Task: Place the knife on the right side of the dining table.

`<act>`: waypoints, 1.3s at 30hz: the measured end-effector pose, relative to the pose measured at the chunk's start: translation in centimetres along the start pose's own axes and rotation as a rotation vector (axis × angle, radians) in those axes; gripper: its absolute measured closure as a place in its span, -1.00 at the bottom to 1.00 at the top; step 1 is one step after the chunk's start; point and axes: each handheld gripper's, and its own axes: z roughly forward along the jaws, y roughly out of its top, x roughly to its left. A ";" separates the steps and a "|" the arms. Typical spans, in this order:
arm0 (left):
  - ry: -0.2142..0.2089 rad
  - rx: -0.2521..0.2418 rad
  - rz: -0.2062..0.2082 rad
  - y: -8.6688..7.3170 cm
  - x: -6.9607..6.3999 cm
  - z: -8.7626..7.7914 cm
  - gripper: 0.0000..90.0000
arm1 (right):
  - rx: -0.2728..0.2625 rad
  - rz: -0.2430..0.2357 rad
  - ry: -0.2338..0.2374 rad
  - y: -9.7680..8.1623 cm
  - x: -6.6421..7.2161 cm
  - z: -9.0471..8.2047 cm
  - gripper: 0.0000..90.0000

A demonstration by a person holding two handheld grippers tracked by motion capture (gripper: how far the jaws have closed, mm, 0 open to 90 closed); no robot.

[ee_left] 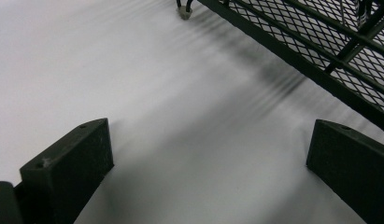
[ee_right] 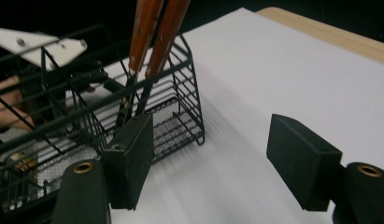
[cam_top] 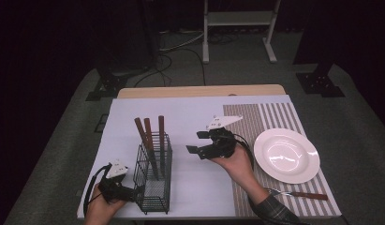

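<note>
Covering most of the desk (cam_top: 199, 91), a white sheet (cam_top: 190, 117) and a striped mat (cam_top: 274, 115) give the work a plain ground, and everything can be placed from the black wire basket (cam_top: 153, 176) standing at the sheet's near left. Well to the basket's right, on the mat, sits a white plate (cam_top: 286, 155), with a wooden-handled piece of cutlery (cam_top: 300, 193) lying near its front edge, probably the next item to collect. Three wooden handles (cam_top: 151, 136) stand upright in the basket, leaning on its wires, so it serves as the holder. The left gripper (cam_top: 129, 192) sits just beside the basket's near left corner, jaws wide and empty, seemingly to steady it. The right gripper (cam_top: 199, 143) hovers to the basket's right, above the sheet, jaws partly open and holding nothing.
</note>
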 end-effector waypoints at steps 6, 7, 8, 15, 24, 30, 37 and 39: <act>0.001 -0.004 -0.001 0.0 0.0 0.0 -1.00 | -0.033 0.014 0.023 1.3 -0.3 0.1 -0.27; 0.001 -0.004 0.000 0.0 0.0 0.0 -1.00 | -0.036 0.018 0.026 1.5 -0.4 0.2 -0.27; 0.002 -0.004 0.002 0.0 0.0 0.0 -1.00 | -0.040 0.018 0.030 1.7 -0.4 0.4 -0.27; 0.002 -0.004 0.001 0.0 0.0 0.0 -1.00 | -0.062 0.033 0.065 2.9 -0.5 1.8 -0.22; 0.002 -0.002 0.003 0.0 0.0 0.0 -1.00 | -0.085 0.033 0.095 4.6 -0.2 3.4 -0.20; 0.001 0.000 0.003 0.0 0.0 0.0 -1.00 | -0.100 0.034 0.109 5.6 0.0 4.5 -0.18; 0.001 -0.001 0.002 0.0 0.0 0.0 -1.00 | -0.119 0.041 0.128 6.6 0.1 6.0 -0.10; 0.001 -0.001 0.002 0.0 0.0 0.0 -1.00 | -0.120 0.043 0.133 6.7 0.1 6.3 -0.07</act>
